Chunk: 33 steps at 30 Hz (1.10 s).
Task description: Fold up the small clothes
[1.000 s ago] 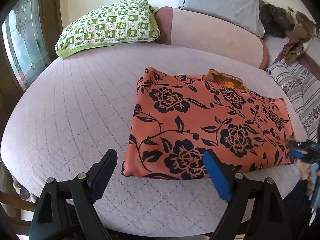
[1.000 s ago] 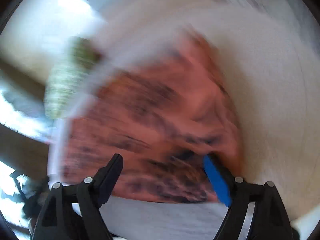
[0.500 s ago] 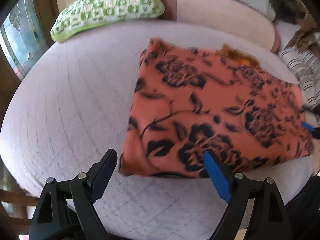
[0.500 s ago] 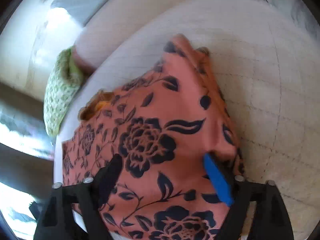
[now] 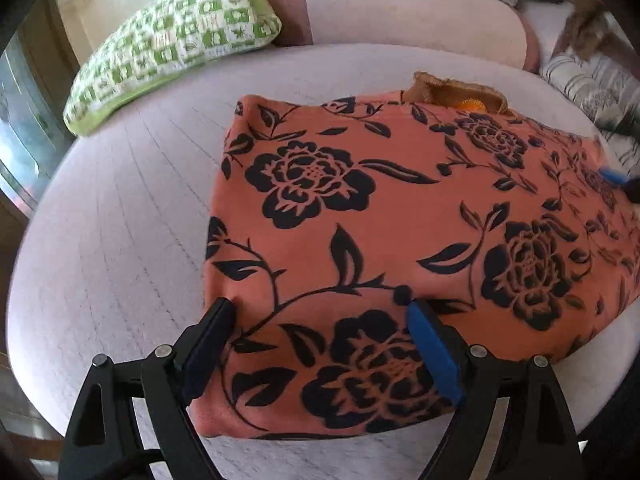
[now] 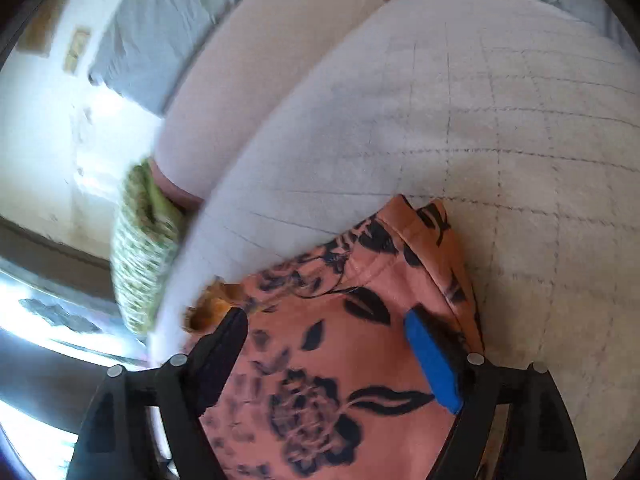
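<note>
Bed (image 5: 120,240): both grippers wide open over garment (image 5: 400,220)

A wide bed with a pale lilac quilted cover (image 5: 120,216) fills the room. At its head lie a green-and-white patterned pillow (image 5: 176,36), a long pale pink bolster (image 5: 416,12) and a grey pillow (image 6: 160,28). A striped cushion (image 5: 588,88) sits at the far side. Daylight comes through a dark-framed window (image 5: 20,128) beside a cream wall (image 6: 36,152).
</note>
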Each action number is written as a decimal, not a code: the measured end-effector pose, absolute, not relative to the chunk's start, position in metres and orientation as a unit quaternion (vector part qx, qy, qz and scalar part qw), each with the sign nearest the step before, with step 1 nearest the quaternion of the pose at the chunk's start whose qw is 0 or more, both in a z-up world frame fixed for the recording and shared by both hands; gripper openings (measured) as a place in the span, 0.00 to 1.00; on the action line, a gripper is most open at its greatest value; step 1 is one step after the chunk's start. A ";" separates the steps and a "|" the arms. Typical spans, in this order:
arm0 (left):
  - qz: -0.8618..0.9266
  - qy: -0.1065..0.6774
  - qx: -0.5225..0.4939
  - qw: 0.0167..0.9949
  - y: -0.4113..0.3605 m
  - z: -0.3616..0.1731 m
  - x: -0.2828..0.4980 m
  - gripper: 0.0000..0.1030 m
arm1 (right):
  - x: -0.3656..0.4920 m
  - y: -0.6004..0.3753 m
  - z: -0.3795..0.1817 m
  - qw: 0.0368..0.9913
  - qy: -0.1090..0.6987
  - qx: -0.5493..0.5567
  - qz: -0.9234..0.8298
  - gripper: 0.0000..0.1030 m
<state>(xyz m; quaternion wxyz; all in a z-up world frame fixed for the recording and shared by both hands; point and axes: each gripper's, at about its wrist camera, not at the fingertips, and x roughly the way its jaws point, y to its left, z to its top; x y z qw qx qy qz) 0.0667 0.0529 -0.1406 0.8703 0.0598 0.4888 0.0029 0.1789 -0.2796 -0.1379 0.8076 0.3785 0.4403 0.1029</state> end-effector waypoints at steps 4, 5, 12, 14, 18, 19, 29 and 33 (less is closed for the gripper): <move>-0.001 0.489 0.050 0.871 0.054 -0.138 0.068 0.86 | 0.177 -0.270 -0.111 0.848 0.392 0.323 0.153 0.88; 0.002 0.493 0.046 0.869 0.054 -0.137 0.069 0.86 | 0.187 -0.274 -0.121 0.857 0.405 0.294 0.124 0.90; 0.006 0.460 0.002 0.888 0.075 -0.103 0.030 0.86 | 0.157 -0.279 -0.108 0.849 0.401 0.330 0.095 0.87; 0.008 0.453 -0.012 0.891 0.079 -0.097 0.019 0.86 | 0.127 -0.262 -0.099 0.855 0.392 0.318 0.120 0.87; 0.002 0.443 -0.033 0.896 0.077 -0.090 -0.001 0.87 | 0.091 -0.227 -0.122 0.849 0.421 0.283 0.149 0.90; -0.002 0.442 -0.034 0.896 0.074 -0.087 -0.005 0.87 | 0.093 -0.222 -0.140 0.838 0.456 0.270 0.131 0.90; -0.027 0.402 -0.037 0.914 0.062 -0.059 -0.045 0.87 | 0.014 -0.211 -0.092 0.850 0.404 0.312 0.130 0.90; -0.040 0.413 -0.027 0.910 0.053 -0.066 -0.037 0.87 | -0.021 -0.219 -0.146 0.800 0.449 0.385 0.102 0.90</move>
